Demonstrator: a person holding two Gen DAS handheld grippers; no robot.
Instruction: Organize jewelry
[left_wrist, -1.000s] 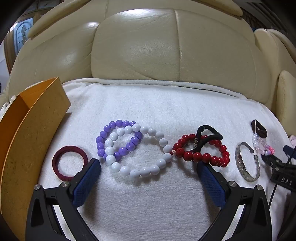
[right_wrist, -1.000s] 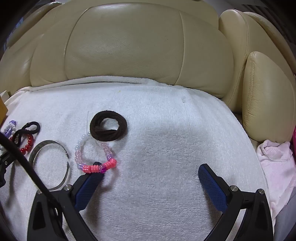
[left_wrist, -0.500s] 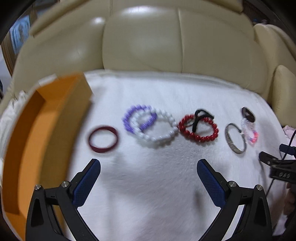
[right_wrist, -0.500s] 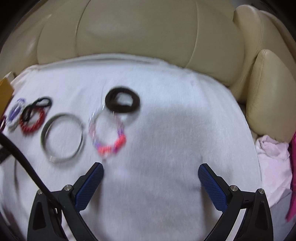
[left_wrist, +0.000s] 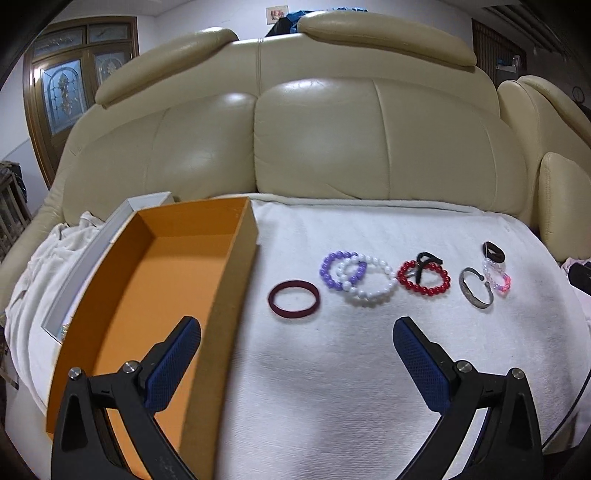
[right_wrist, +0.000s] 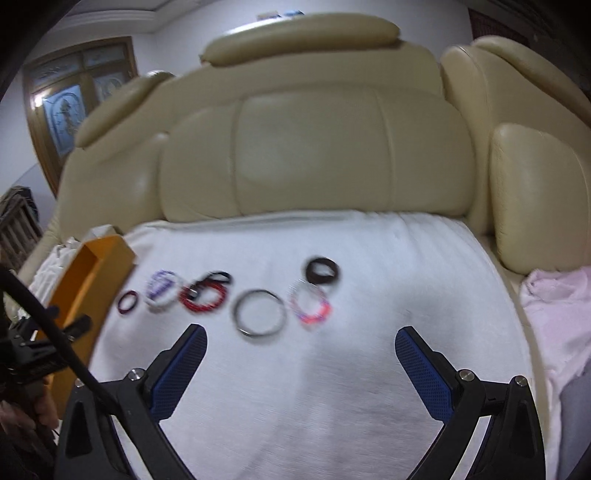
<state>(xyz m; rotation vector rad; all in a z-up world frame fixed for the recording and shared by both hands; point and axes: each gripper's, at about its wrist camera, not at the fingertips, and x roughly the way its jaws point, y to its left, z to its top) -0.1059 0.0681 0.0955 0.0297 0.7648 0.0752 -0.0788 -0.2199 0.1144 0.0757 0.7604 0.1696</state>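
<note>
A row of jewelry lies on a white towel (left_wrist: 369, 229): a maroon bangle (left_wrist: 293, 298), a purple bead bracelet (left_wrist: 341, 270) overlapping a white bead bracelet (left_wrist: 373, 280), a red bead bracelet (left_wrist: 424, 278) with a black hair tie on it, a silver cuff (left_wrist: 475, 288), a pink bead bracelet (left_wrist: 496, 275) and a dark hair tie (left_wrist: 494, 252). An open orange box (left_wrist: 155, 295) stands to the left. My left gripper (left_wrist: 295, 354) is open and empty, well short of the row. My right gripper (right_wrist: 301, 363) is open and empty, in front of the silver cuff (right_wrist: 259, 312).
The towel covers the seat of a cream leather sofa (left_wrist: 314, 140). A white box lid (left_wrist: 92, 254) lies left of the orange box. A pink cloth (right_wrist: 554, 317) lies at the right. The left gripper's cable (right_wrist: 55, 343) crosses the right wrist view's left side.
Both grippers have pulled back and up from the jewelry. The whole row and the orange box's inside now show. Nothing was picked up.
</note>
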